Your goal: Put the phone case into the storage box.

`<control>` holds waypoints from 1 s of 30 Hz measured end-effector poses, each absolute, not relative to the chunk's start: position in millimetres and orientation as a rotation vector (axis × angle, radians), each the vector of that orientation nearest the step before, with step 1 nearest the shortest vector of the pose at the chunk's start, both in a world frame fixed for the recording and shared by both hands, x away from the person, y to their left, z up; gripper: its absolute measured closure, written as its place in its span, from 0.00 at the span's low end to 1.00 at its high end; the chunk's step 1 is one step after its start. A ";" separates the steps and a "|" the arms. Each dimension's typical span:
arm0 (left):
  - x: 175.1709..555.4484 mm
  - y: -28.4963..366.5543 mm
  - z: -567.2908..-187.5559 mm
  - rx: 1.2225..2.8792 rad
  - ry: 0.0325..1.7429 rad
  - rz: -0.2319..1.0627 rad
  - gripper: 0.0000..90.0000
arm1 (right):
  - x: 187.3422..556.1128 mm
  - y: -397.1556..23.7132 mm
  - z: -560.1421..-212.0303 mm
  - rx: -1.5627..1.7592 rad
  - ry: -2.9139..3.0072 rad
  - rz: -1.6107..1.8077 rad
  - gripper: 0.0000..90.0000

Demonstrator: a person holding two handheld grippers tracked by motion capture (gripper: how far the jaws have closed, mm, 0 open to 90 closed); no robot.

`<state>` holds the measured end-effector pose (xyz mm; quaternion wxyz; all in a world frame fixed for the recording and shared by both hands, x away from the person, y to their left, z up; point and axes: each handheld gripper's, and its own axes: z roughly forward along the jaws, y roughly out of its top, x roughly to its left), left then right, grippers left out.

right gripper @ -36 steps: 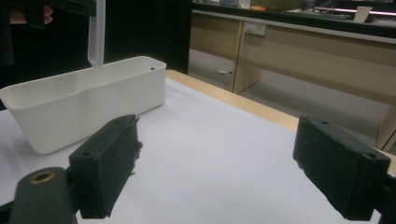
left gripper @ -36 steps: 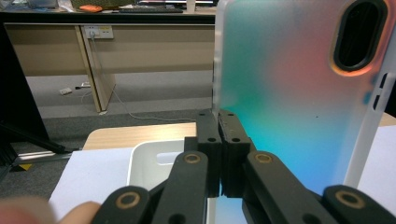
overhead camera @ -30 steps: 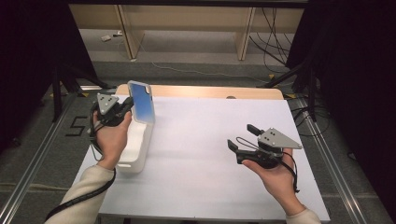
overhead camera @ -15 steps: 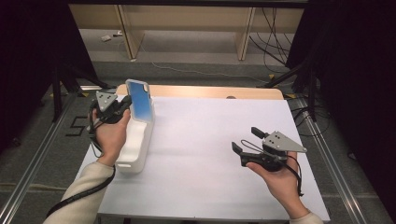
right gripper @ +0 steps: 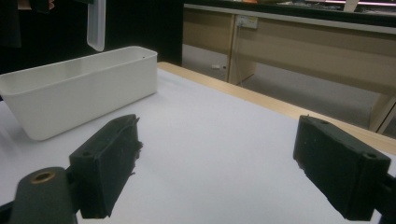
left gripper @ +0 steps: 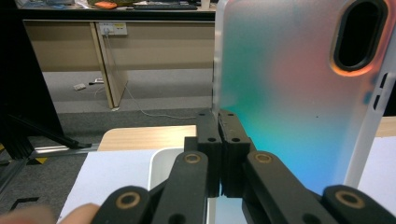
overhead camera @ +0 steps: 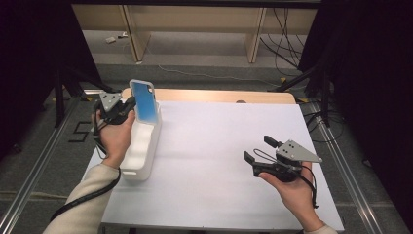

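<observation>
A translucent phone case (overhead camera: 145,101) with a blue-green tint stands upright in the air over the far end of a long white bin (overhead camera: 141,146). My left gripper (overhead camera: 130,103) is shut on the case's left edge. In the left gripper view the jaws (left gripper: 219,126) pinch that edge, and the case (left gripper: 289,102) shows its camera cutout at top right. My right gripper (overhead camera: 259,148) is held open over the right part of the white table sheet (overhead camera: 209,141), with nothing between its fingers. In the right gripper view the gripper (right gripper: 219,158) faces the bin (right gripper: 79,88), with the case (right gripper: 95,23) hanging above it.
The bin (left gripper: 161,156) lies along the left side of the table, lengthwise. A wooden table edge (overhead camera: 219,96) runs along the far side. Beyond it are a desk frame and cables on the floor. Metal rails flank the table.
My left gripper has barely shifted with the case, staying over the bin's far end. My right gripper has drifted slightly right and toward the near edge, still open.
</observation>
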<state>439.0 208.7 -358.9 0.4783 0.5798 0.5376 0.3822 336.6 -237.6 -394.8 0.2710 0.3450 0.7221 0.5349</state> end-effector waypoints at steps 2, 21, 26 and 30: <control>441.0 209.6 -359.6 1.417 1.318 0.936 0.98 | 336.3 -237.8 -395.9 0.931 1.942 1.445 0.17; 456.4 217.5 -364.2 1.410 1.360 0.954 0.98 | 331.7 -240.6 -398.4 0.927 1.927 1.453 0.17; 458.9 219.1 -364.4 1.406 1.367 0.957 0.98 | 331.3 -241.3 -400.3 0.929 1.930 1.466 0.17; 461.7 220.4 -364.3 1.404 1.374 0.959 0.98 | 329.7 -242.0 -400.5 0.934 1.924 1.455 0.17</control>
